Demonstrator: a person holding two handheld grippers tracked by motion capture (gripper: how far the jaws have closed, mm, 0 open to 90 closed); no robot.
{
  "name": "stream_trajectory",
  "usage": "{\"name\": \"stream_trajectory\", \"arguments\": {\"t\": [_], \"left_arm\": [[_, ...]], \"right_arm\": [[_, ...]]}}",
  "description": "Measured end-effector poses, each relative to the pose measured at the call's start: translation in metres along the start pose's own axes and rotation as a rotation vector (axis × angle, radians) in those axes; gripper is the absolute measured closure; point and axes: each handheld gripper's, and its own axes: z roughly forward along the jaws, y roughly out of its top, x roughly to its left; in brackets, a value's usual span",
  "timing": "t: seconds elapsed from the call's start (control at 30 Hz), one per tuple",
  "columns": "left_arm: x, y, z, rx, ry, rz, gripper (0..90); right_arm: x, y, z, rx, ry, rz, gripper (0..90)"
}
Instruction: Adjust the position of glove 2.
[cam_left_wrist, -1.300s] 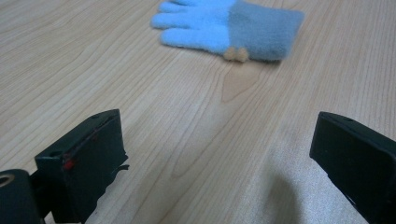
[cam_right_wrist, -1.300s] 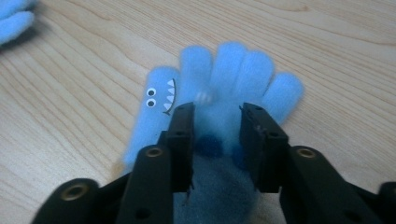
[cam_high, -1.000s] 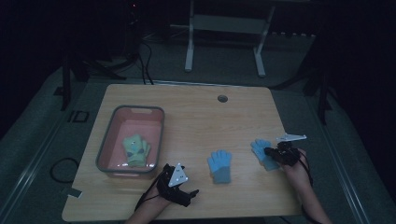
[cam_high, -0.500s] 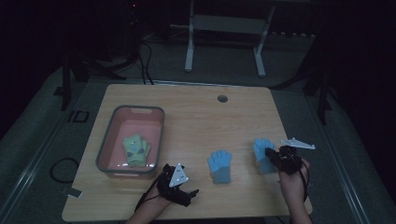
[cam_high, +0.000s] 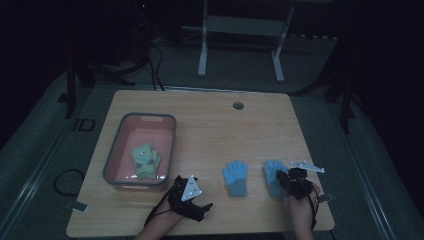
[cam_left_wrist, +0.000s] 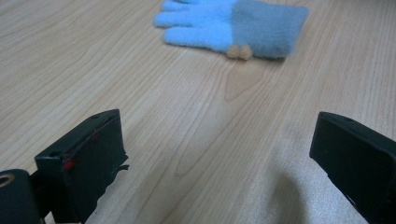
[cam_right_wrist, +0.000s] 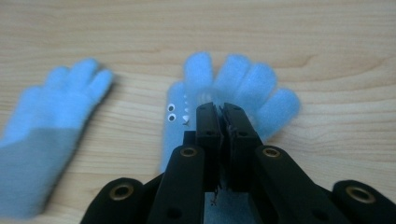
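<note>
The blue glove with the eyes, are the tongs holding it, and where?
Yes, the right tongs pinch that glove at its palm. The left tongs hold nothing.

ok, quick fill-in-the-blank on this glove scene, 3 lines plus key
1. The right gripper has its jaws ____ over the blue glove with googly eyes.
2. The left gripper has its jaws ____ above bare wood.
3. The yellow-green gloves lie inside the ____ bin.
Missing words: shut; open; pink
</note>
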Motion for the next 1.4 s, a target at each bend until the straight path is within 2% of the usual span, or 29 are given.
{"name": "stream_trajectory", "arguments": {"t": [0.13,0.2,0.43,0.57,0.77,0.9,0.97,1.03,1.07,1.1,1.17,1.27,1.33,1.4], "left_arm": [[0.000,0.000,0.000,-0.001,-0.003,-0.001,3.4],[0.000,0.000,0.000,-0.001,-0.004,-0.001,3.4],[0.000,0.000,0.000,-0.001,-0.006,0.006,3.4],[0.000,0.000,0.000,0.002,-0.007,0.006,3.4],[0.000,0.000,0.000,0.002,-0.011,0.007,3.4],[0.000,0.000,0.000,0.003,-0.011,0.007,3.4],[0.000,0.000,0.000,0.004,-0.013,0.007,3.4],[0.000,0.000,0.000,0.005,-0.013,0.007,3.4],[0.000,0.000,0.000,0.004,-0.014,0.006,3.4],[0.000,0.000,0.000,0.004,-0.013,0.004,3.4],[0.001,0.000,0.000,0.004,-0.014,0.004,3.4],[0.001,0.000,0.000,0.004,-0.016,0.004,3.4],[0.001,0.000,0.000,0.003,-0.017,0.003,3.4],[0.001,0.000,0.000,0.004,-0.018,0.006,3.4]], "right_arm": [[-0.003,-0.006,0.014,0.041,-0.021,-0.010,77.5],[-0.004,-0.009,0.020,0.055,-0.016,-0.009,75.5],[-0.003,-0.010,0.021,0.040,-0.022,-0.033,68.4],[-0.004,-0.004,0.018,0.041,0.001,-0.040,67.2],[-0.006,0.007,0.010,0.018,0.025,-0.168,61.5],[-0.012,0.009,0.008,0.034,0.087,-0.236,60.4],[-0.015,0.010,0.008,0.038,0.112,-0.289,60.3],[-0.019,0.012,0.008,0.041,0.167,-0.352,60.3],[-0.021,0.013,0.008,0.045,0.172,-0.372,60.3],[-0.023,0.014,0.008,0.057,0.177,-0.387,60.3],[-0.026,0.016,0.008,0.058,0.223,-0.419,59.5],[-0.028,0.018,0.007,0.067,0.286,-0.441,59.5],[-0.027,0.018,0.008,0.079,0.299,-0.485,59.7],[-0.028,0.016,0.011,0.094,0.292,-0.515,60.6]]}}
